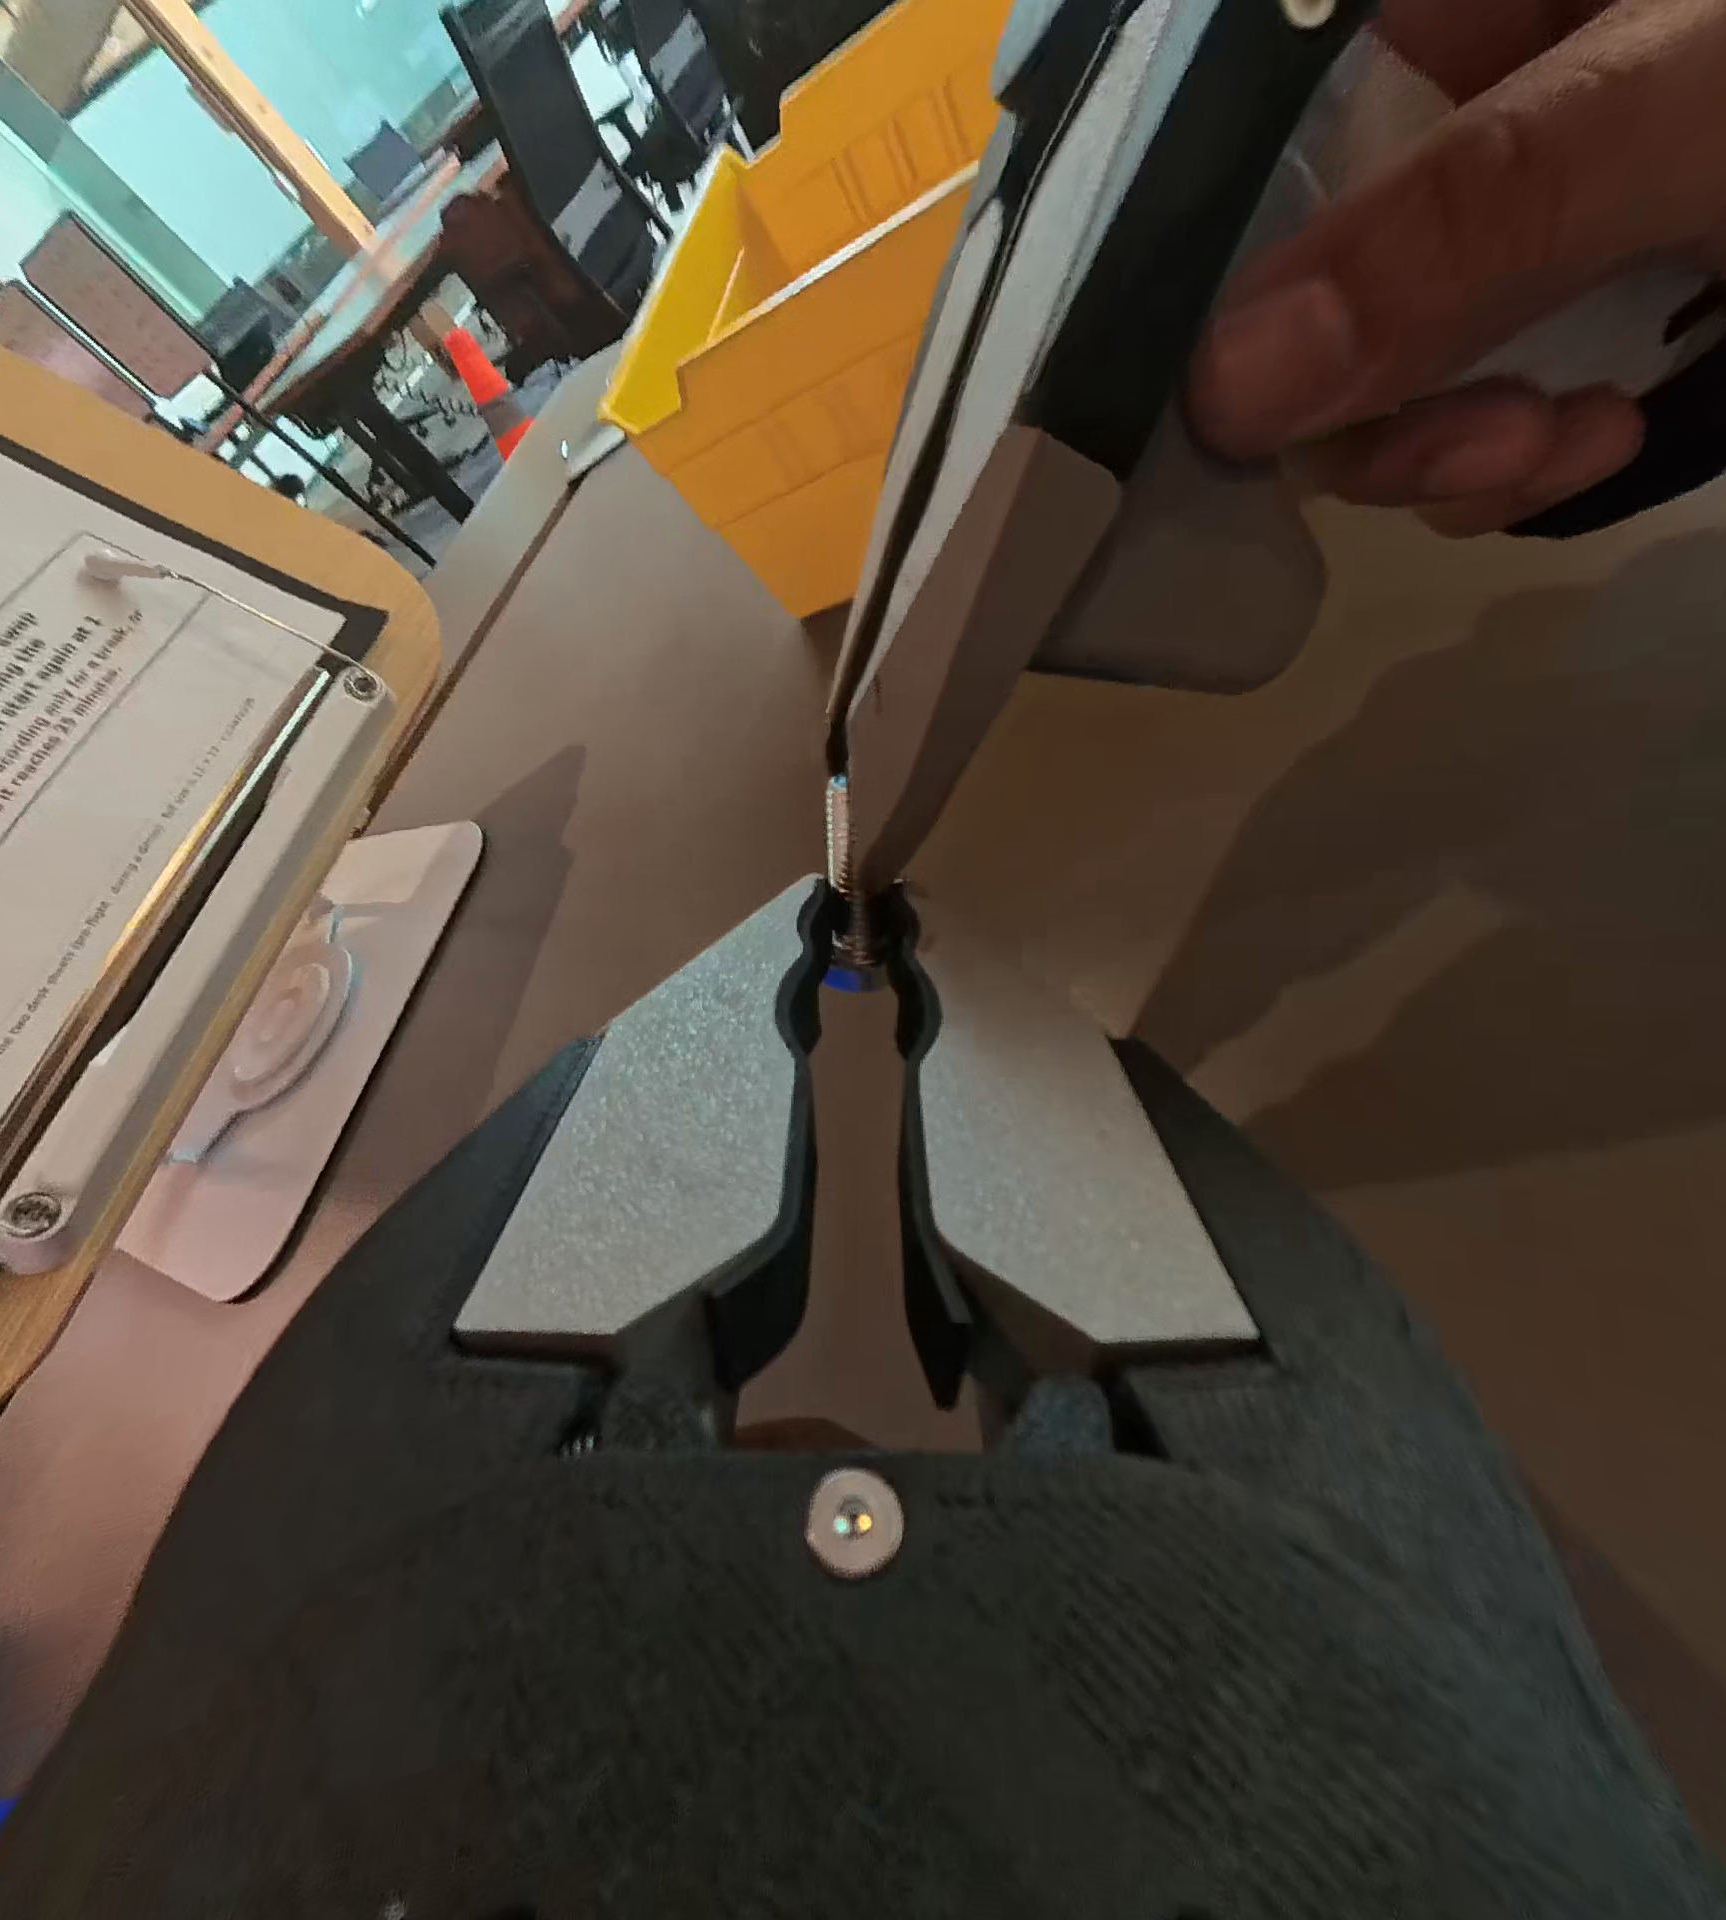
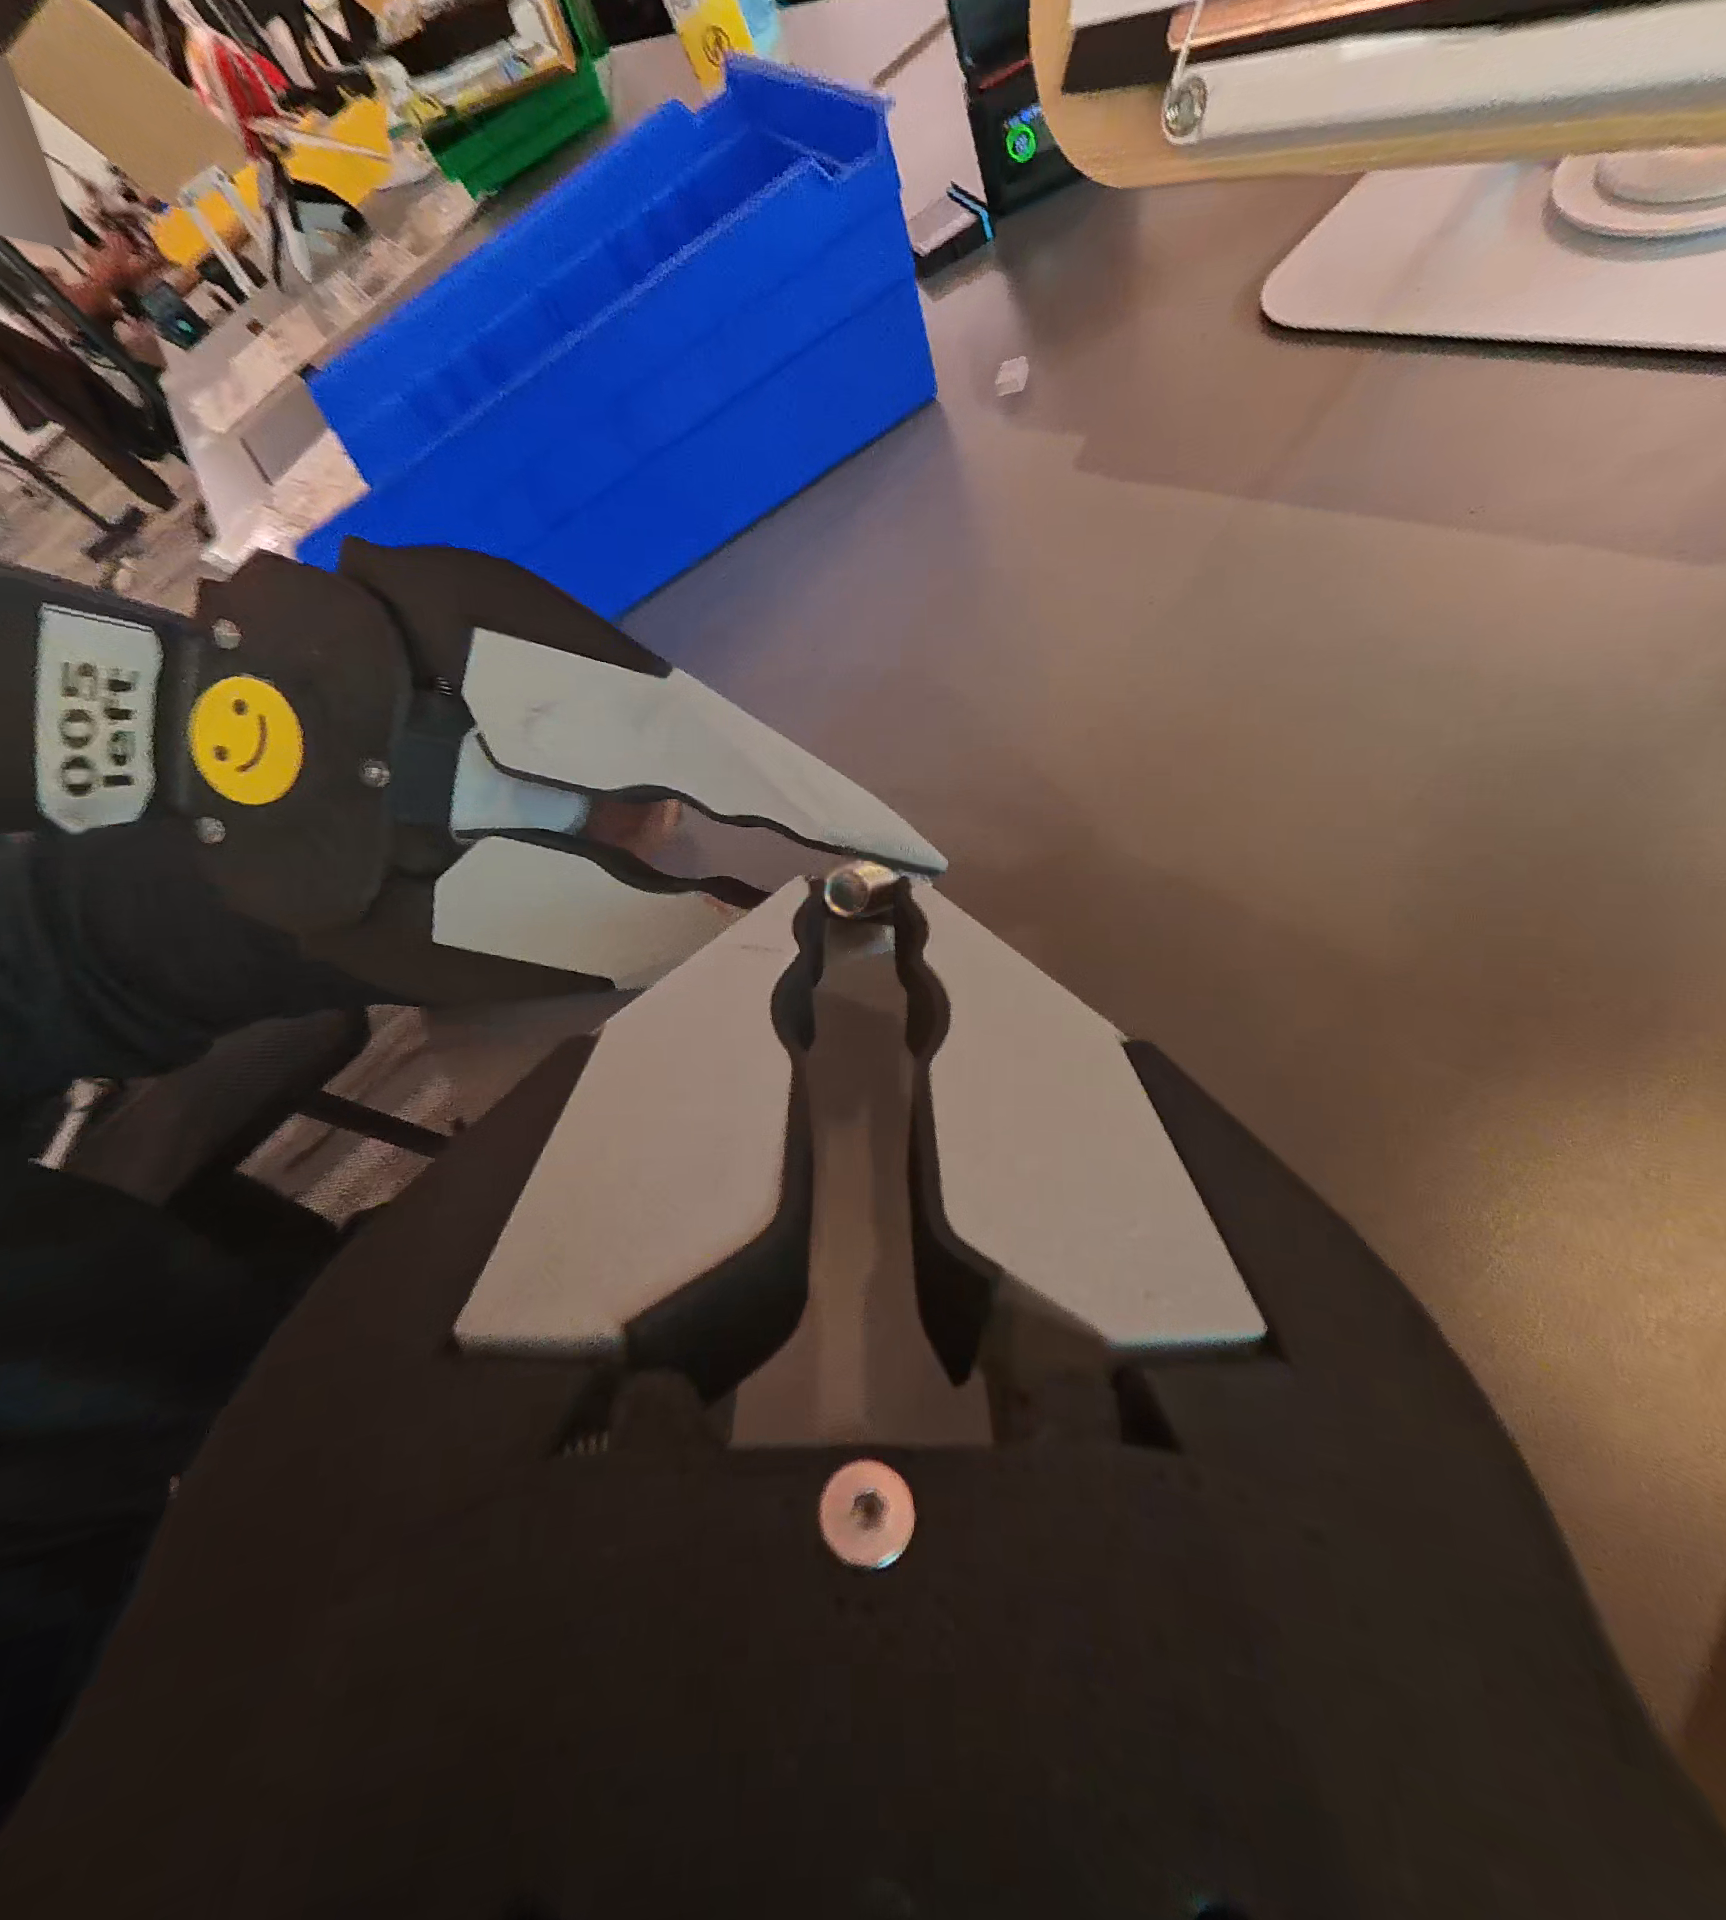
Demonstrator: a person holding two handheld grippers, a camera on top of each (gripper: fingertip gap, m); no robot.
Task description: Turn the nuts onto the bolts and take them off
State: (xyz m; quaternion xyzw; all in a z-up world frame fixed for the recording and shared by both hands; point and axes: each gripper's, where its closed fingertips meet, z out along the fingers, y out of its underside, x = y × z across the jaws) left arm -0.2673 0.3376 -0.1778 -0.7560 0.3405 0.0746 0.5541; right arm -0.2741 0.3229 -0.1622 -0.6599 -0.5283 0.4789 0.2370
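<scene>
Two grippers [image 1: 857, 925] [image 2: 864, 914] are showing, one bolt [image 1: 841, 831] and one nut [image 2: 859, 891]. Two bins are sitting on the surface [image 2: 1358, 727] beyond the grippers: one yellow bin [image 1: 786, 343], one blue bin [image 2: 630, 343]. One clipboard [image 1: 111, 779] is standing beside them.

Silver bolt [image 1: 841, 831] upright, threaded through steel nut [image 2: 857, 891], held above table

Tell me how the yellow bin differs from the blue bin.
The yellow bin is yellow and the blue bin is blue. The yellow bin is largely cut off by the right gripper in front of it, while the blue bin shows nearly whole behind the left gripper. Both are open-topped plastic bins with stepped sides on the brown table.
</scene>
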